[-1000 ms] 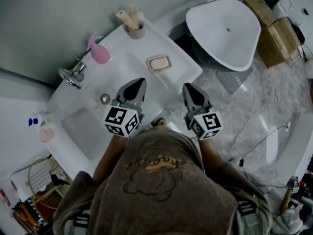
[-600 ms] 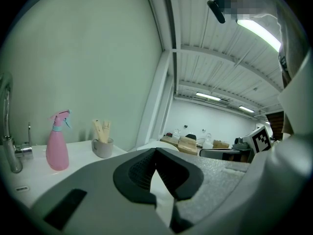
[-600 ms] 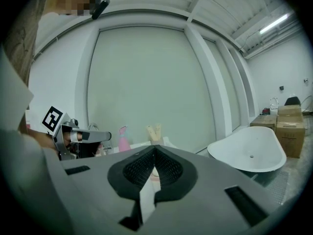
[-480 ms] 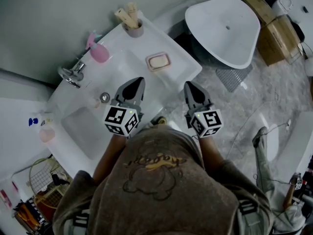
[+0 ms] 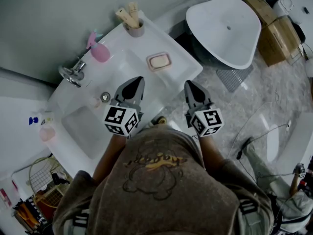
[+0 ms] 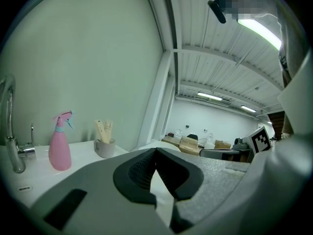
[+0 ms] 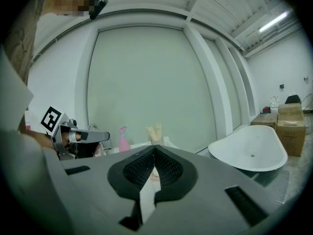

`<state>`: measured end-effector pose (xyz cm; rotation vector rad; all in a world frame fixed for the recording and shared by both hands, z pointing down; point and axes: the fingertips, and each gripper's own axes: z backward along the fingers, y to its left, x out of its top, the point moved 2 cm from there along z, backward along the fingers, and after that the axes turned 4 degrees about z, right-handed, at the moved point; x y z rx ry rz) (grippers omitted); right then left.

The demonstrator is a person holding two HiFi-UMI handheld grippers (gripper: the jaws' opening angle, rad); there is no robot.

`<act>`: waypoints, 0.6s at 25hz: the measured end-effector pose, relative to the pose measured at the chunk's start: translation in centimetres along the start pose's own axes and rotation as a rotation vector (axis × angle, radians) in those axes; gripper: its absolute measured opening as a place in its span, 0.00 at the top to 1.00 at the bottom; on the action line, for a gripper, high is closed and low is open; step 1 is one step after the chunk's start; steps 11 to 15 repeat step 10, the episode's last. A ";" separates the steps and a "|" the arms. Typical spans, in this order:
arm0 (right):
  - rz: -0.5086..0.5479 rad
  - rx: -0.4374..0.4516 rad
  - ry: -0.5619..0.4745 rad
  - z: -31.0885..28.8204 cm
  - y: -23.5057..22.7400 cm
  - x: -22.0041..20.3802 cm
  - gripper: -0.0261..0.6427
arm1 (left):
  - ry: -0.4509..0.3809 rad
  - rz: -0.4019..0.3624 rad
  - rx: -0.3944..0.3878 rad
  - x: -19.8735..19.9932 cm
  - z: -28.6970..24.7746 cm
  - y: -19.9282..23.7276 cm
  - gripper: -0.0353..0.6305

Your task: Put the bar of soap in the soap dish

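Right, nearest first: both grippers are held side by side just in front of the person's brown shirt (image 5: 156, 180), over the front edge of the white sink counter (image 5: 124, 62). Left gripper (image 5: 137, 81): tips meet in its own view (image 6: 156, 151), nothing between them, so closed and empty. Right gripper (image 5: 190, 84): same, jaws fully together with nothing in them (image 7: 155, 148), and it sits off the counter's right corner, over the floor.

The bar of soap (image 5: 159, 61) already lies in the soap dish (image 5: 169, 64). The dish sits on the counter's right part, just beyond the grippers and roughly between them; neither touches it.

Drain (image 5: 105, 97) is just left of the left gripper, faucet (image 5: 72, 76) further left. Pink spray bottle (image 5: 99, 53) stands upright near the wall, and a grey cup (image 5: 135, 31) with wooden sticks sits at the back corner. A white bathtub (image 5: 227, 28) is off to the right past the counter, with cardboard boxes (image 5: 274, 33) beyond it.
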<state>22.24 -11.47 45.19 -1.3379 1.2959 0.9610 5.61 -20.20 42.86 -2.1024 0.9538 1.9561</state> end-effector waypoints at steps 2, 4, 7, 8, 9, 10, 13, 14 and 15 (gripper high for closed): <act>-0.009 0.007 -0.027 -0.3 0.1 0.4 0.96 | -0.004 0.002 0.003 0.2 0.0 0.2 0.94; -0.002 0.006 -0.019 -0.3 0.0 0.4 0.96 | -0.008 0.004 0.010 0.4 0.2 0.4 0.94; 0.009 -0.008 0.008 -0.2 -0.3 0.3 0.96 | -0.016 0.008 0.020 0.7 0.2 0.6 0.94; 0.009 -0.010 0.008 -0.2 -0.4 0.4 0.96 | -0.018 0.009 0.023 0.8 0.2 0.7 0.94; 0.009 -0.011 0.005 -0.2 -0.4 0.5 0.96 | -0.020 0.009 0.026 0.8 0.2 0.7 0.94; 0.009 -0.011 0.003 -0.3 -0.5 0.6 0.96 | -0.022 0.010 0.029 0.9 0.2 0.8 0.94; 0.009 -0.011 0.003 -0.3 -0.5 0.6 0.96 | -0.022 0.010 0.029 0.9 0.2 0.8 0.94; 0.009 -0.011 0.003 -0.3 -0.5 0.6 0.96 | -0.022 0.010 0.029 0.9 0.2 0.8 0.94; 0.009 -0.011 0.003 -0.3 -0.5 0.6 0.96 | -0.022 0.010 0.029 0.9 0.2 0.8 0.94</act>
